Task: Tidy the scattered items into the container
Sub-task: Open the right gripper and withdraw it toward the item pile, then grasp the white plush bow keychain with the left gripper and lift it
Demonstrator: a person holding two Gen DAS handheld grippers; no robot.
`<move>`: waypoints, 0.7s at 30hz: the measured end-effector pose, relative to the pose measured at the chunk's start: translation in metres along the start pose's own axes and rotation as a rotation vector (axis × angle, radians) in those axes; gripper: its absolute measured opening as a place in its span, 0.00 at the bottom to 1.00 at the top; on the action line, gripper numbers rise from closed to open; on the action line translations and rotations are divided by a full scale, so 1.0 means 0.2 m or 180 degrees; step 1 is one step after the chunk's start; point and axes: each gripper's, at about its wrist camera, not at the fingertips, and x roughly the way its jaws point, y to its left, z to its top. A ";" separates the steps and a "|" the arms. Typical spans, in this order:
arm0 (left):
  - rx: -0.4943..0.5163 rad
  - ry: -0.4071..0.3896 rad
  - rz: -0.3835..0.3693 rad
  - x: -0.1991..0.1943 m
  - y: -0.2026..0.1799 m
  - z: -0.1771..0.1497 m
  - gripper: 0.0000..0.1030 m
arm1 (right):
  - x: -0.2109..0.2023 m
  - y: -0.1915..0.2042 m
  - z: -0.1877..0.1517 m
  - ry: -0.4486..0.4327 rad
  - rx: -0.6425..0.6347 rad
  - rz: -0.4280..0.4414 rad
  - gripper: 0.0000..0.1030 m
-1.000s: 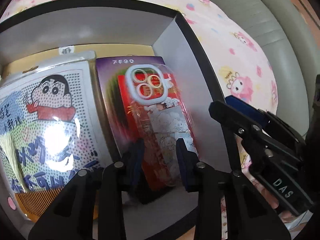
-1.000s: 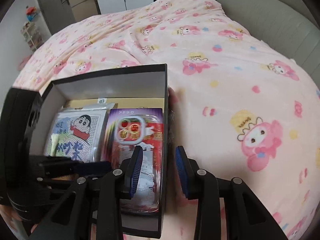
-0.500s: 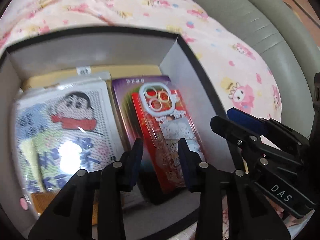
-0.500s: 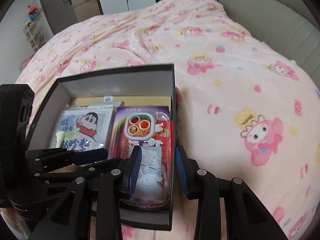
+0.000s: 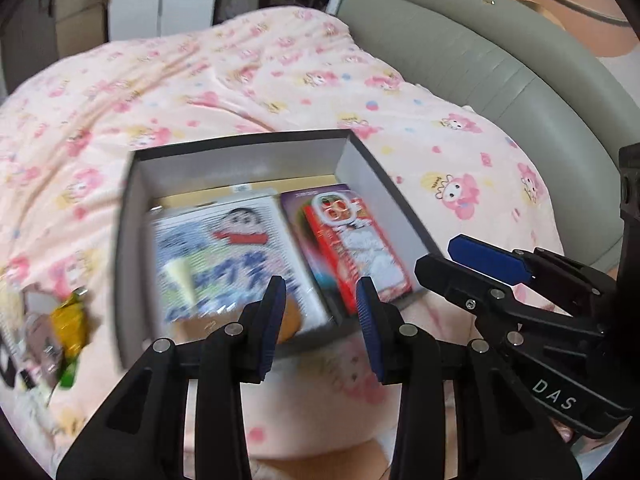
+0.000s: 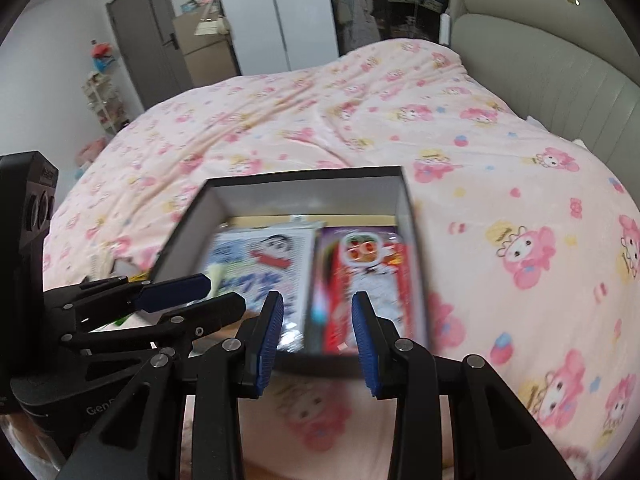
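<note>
Box (image 5: 400,216) on blanket (image 5: 280,72) already held cartoon pack (image 5: 224,256) and phone case (image 5: 352,244). Left gripper (image 5: 320,320) jaws just widened, empty; right gripper (image 6: 316,332) parted, empty. Snack packets (image 5: 60,332) left of box, outside.

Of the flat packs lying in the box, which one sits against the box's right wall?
The red phone case pack, with white camera rings at its top. The cartoon boy pack lies left of it, in the box.

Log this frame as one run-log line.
phase: between picks | left gripper: open, empty | right gripper: open, empty | box: phone case, cartoon pack inside | snack packets: outside, left
</note>
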 end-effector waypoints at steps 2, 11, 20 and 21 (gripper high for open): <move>-0.0053 -0.0035 0.0074 -0.08 0.05 -0.06 0.36 | -0.04 0.08 -0.03 -0.0020 -0.0068 0.0061 0.31; -0.0553 -0.0103 0.0492 -0.38 0.46 -0.33 0.36 | 0.02 0.58 -0.10 0.0174 -0.0539 0.0586 0.31; -0.1253 -0.0229 0.0895 -0.63 0.99 -0.64 0.38 | 0.21 1.17 -0.13 0.0598 -0.0981 0.1179 0.31; -0.1356 -0.0248 0.0966 -0.66 1.05 -0.67 0.39 | 0.24 1.26 -0.13 0.0655 -0.1033 0.1264 0.31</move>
